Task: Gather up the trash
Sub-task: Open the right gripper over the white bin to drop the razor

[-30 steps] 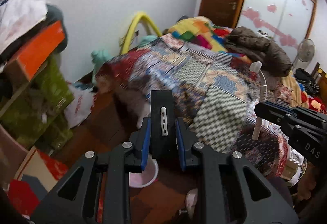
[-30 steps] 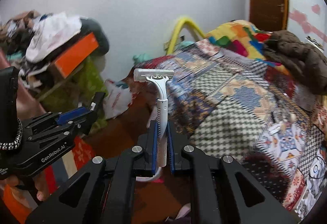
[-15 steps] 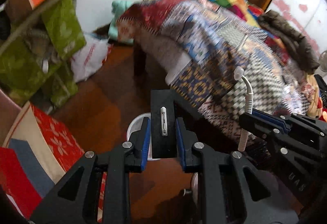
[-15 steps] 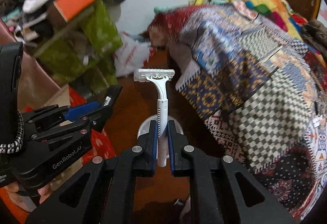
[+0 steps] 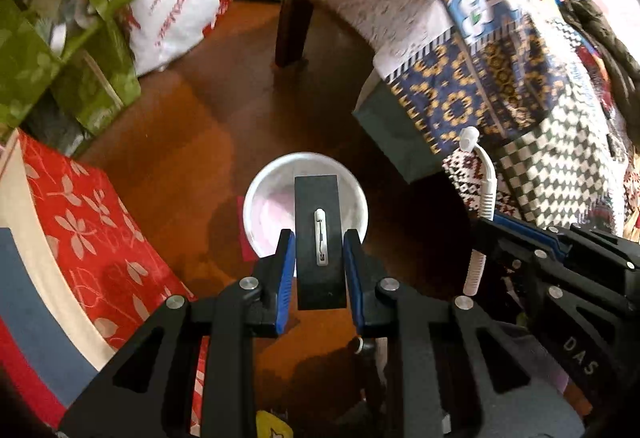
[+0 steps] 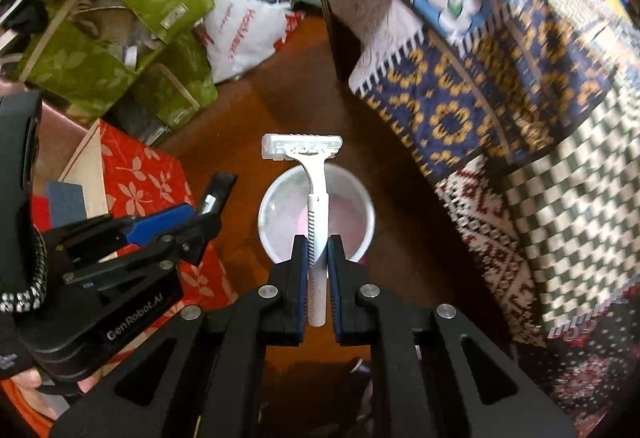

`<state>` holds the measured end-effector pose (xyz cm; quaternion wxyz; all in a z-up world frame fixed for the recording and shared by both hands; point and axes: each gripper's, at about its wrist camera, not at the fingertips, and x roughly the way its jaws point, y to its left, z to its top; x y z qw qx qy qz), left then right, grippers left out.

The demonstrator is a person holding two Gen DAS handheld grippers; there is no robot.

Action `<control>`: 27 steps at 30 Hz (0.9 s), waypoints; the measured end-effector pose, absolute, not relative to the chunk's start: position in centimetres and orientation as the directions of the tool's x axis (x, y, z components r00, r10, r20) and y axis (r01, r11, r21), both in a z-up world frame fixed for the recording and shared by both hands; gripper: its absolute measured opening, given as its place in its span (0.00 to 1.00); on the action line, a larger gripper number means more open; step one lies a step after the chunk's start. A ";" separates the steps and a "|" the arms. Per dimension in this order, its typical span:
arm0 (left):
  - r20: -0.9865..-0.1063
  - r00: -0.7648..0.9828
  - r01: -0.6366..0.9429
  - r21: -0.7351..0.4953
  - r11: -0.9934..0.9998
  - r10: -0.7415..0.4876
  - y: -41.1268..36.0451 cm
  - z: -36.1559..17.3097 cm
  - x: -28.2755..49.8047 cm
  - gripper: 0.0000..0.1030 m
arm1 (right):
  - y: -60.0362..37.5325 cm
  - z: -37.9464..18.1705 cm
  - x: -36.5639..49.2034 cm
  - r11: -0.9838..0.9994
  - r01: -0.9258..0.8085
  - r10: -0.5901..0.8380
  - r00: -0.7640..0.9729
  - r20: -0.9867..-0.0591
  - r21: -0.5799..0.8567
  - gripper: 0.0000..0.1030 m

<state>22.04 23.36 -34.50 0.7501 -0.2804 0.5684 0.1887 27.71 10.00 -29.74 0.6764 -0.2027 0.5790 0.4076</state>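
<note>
My left gripper (image 5: 319, 258) is shut on a flat black card with a small white clip on it (image 5: 320, 238), held over a white round bin (image 5: 260, 198) on the wooden floor. My right gripper (image 6: 318, 262) is shut on the handle of a white disposable razor (image 6: 312, 174), head up, above the same bin (image 6: 360, 214). In the left wrist view the right gripper (image 5: 484, 234) and razor (image 5: 482, 178) show at the right. In the right wrist view the left gripper (image 6: 200, 214) with the card (image 6: 220, 186) shows at the left.
A bed with a patchwork quilt (image 5: 500, 50) hangs over the right side, with a dark bed leg (image 5: 294, 22) behind the bin. Green bags (image 6: 120, 38), a white plastic bag (image 6: 244, 34) and a red floral box (image 5: 80, 222) crowd the left.
Both grippers tilted down and moved forward. The view swung from the bed and wall to the floor, and the white bin now lies right under both held items.
</note>
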 end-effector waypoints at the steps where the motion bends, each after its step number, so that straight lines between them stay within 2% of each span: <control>1: -0.961 0.274 -0.606 -0.205 0.769 -0.041 23.6 -35.1 22.3 0.23 | 10.3 -30.2 28.0 0.587 -0.783 0.312 -0.017 -0.950 0.206 0.09; 10: -0.964 0.252 -0.616 -0.227 0.754 -0.084 25.1 -37.0 24.1 0.23 | 12.4 -31.6 29.1 0.563 -0.796 0.287 -0.066 -0.956 0.224 0.09; 12: -0.965 0.250 -0.622 -0.225 0.750 -0.082 25.3 -37.1 24.2 0.27 | 12.4 -31.8 29.4 0.566 -0.796 0.275 -0.066 -0.959 0.217 0.10; 16: -0.969 0.238 -0.625 -0.208 0.753 -0.070 25.3 -37.2 23.9 0.31 | 12.0 -32.0 29.8 0.572 -0.798 0.255 -0.047 -0.966 0.191 0.21; 27: -0.957 0.290 -0.595 -0.170 0.786 0.013 23.8 -32.5 21.8 0.31 | 8.5 -28.4 29.6 0.564 -0.805 0.321 0.007 -0.947 0.184 0.21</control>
